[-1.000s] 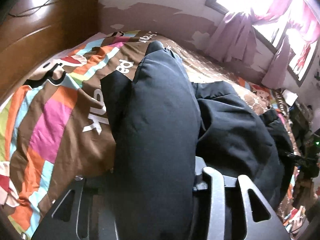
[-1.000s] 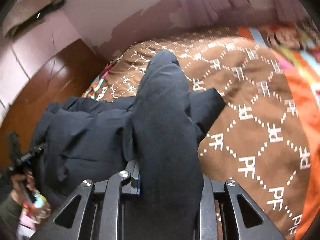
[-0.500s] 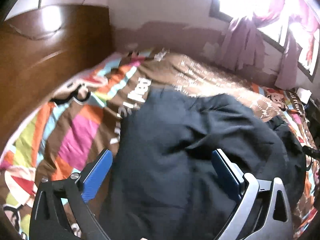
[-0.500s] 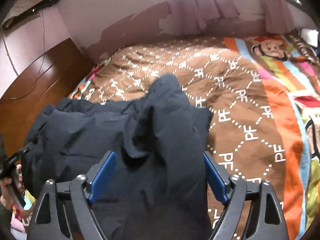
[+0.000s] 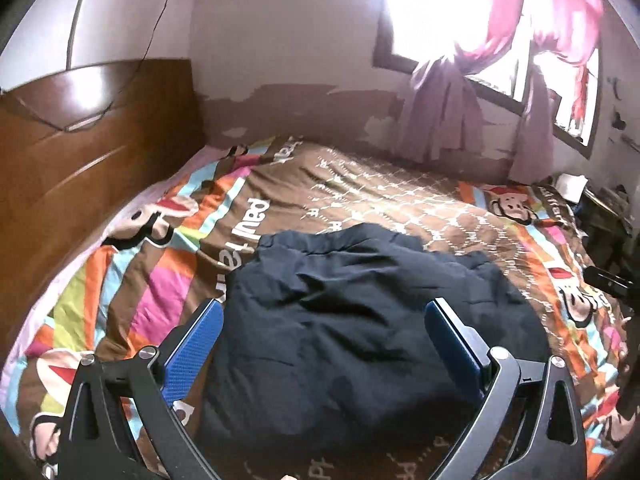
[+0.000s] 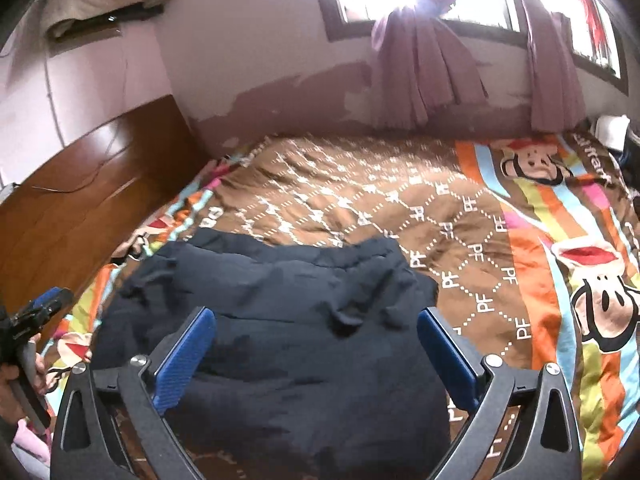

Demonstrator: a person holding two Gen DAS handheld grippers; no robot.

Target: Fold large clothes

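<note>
Dark padded jacket (image 5: 360,320) has just been released onto the bed (image 5: 168,292), left tongs (image 5: 324,320) and right tongs (image 6: 320,332) spread empty, so one fold is judged laid

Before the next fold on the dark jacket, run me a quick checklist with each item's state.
1. Left gripper open, nothing between its pads: ok; its jaws have just been opening.
2. Right gripper open and free of cloth: ok; it too has just been opening.
3. Dark jacket resting wholly on the bedspread: ok.
4. Jacket lying flat and smooth: not ok, it is bunched and creased.
5. Free bedspread beyond the jacket for the fold: ok.
6. Sleeves tucked in: cannot tell.
</note>
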